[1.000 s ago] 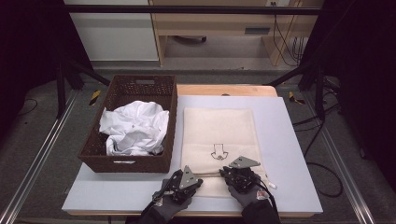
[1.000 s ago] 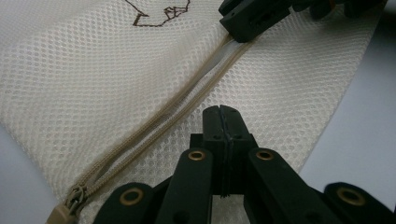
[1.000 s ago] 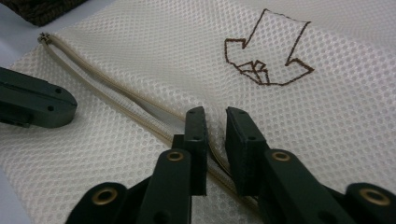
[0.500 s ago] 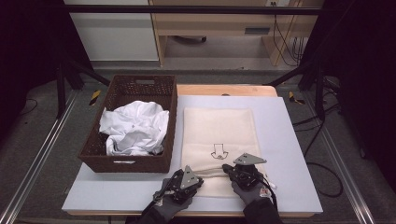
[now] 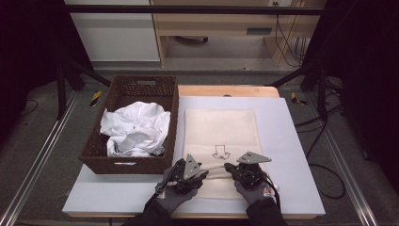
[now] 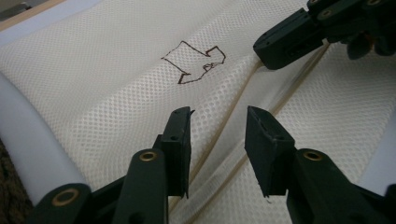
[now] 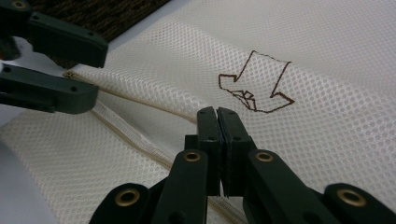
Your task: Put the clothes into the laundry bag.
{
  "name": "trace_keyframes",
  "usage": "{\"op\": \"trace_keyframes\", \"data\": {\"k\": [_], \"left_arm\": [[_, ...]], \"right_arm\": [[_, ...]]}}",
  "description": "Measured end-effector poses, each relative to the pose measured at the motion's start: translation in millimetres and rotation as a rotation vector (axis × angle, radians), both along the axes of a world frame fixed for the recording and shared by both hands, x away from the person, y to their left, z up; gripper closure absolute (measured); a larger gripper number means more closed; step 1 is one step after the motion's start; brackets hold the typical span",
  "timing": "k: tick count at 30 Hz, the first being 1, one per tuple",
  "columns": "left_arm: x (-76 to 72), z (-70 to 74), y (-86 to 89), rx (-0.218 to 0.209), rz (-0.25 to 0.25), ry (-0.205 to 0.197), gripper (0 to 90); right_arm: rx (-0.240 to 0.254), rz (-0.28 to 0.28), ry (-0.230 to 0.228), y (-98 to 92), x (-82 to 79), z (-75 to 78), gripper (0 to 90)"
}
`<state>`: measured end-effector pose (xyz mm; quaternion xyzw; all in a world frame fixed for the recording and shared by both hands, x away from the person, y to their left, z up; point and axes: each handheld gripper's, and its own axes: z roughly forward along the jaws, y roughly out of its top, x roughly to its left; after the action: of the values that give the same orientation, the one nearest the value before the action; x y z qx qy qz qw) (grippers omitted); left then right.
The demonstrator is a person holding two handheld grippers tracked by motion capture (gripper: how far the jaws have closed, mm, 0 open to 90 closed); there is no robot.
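High view: cream mesh bag (image 5: 220, 141) lies flat on the pale surface (image 5: 287, 141), beside a dark woven basket (image 5: 123, 162) of crumpled white cloth (image 5: 135, 129). Both grippers sit at the bag's near edge.

Left gripper view: left gripper (image 6: 218, 133), jaws just opening, stand apart over the fine netting and zip seam, gripping nothing.

Right gripper view: right gripper (image 7: 217, 116), jaws pressed together, pinching mesh below the drawn arrow (image 7: 254, 86).

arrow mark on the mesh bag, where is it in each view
High view: arrow mark at centre, on the mesh bag, just above the two hand-held grippers.
Left gripper view: arrow mark upper centre, above the jaws.
Right gripper view: arrow mark right of centre.
Shared landmark: the bag's zipper seam.
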<state>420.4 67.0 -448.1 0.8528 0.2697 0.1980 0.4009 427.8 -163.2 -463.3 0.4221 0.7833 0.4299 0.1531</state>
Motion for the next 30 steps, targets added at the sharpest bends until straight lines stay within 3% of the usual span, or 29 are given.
{"op": "trace_keyframes", "data": {"k": [2,12,17,22,30], "left_arm": [[4.3,-1.6,-4.7,0.022,0.000,-0.008,56.6],[20.3,-22.4,-22.8,0.111,0.003,0.050,51.0],[21.4,-22.9,-19.4,0.088,0.009,0.044,65.4],[19.5,-20.2,-18.7,0.095,0.011,0.029,84.4],[23.2,-9.4,-15.0,0.057,0.015,0.045,86.2]], "right_arm": [[0.002,0.001,-0.003,-0.7,0.4,0.3,89.0],[0.007,0.000,-0.005,-0.1,1.2,3.6,89.1],[0.002,-0.001,0.000,1.0,1.6,2.8,89.0],[0.009,-0.005,-0.004,2.7,1.4,1.9,85.5],[0.024,-0.004,-0.056,0.2,-1.7,11.1,61.6]]}}
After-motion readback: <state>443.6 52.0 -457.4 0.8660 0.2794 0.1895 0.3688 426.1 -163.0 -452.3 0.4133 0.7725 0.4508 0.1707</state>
